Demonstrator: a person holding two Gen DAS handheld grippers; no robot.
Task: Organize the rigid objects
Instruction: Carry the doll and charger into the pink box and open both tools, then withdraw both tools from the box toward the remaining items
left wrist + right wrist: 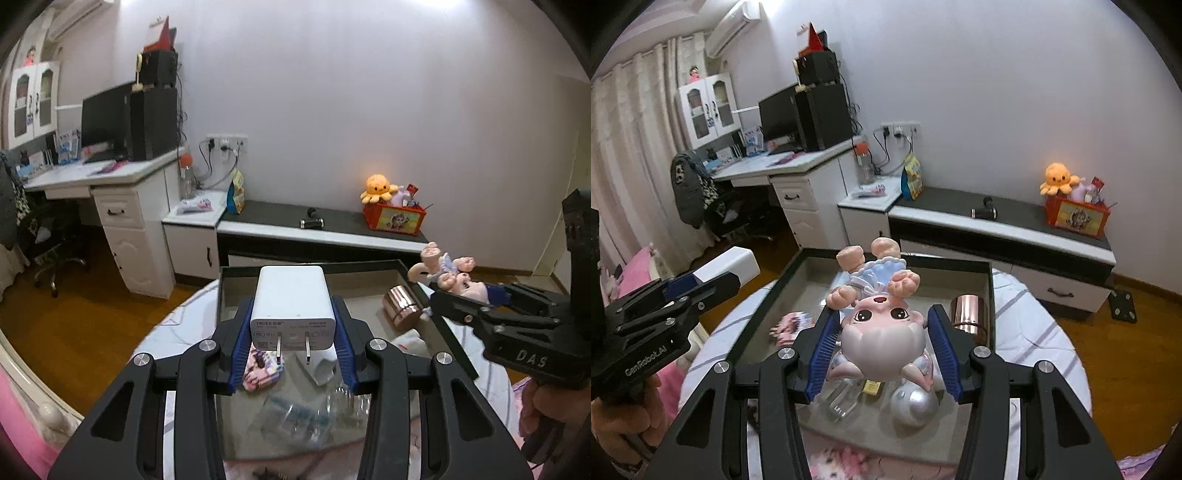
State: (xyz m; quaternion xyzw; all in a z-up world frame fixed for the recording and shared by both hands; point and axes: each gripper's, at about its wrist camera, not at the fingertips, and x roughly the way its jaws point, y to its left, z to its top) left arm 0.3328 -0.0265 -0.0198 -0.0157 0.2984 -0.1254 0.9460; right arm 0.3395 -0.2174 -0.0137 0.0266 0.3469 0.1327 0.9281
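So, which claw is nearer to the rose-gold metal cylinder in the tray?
Right. The right claw, holding the pink doll, hovers just beside the cylinder; the left claw, holding the white charger, is further off.

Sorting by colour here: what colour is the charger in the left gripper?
White; the charger shows best in the left wrist view.

A striped sheet (pixel 1027 332) is spread over the bed. A dark-rimmed shallow tray (pixel 991 291) is set on it, with a copper cylinder (pixel 969 314), a pearly shell (pixel 914 404) and picture cards (pixel 792 325) inside.
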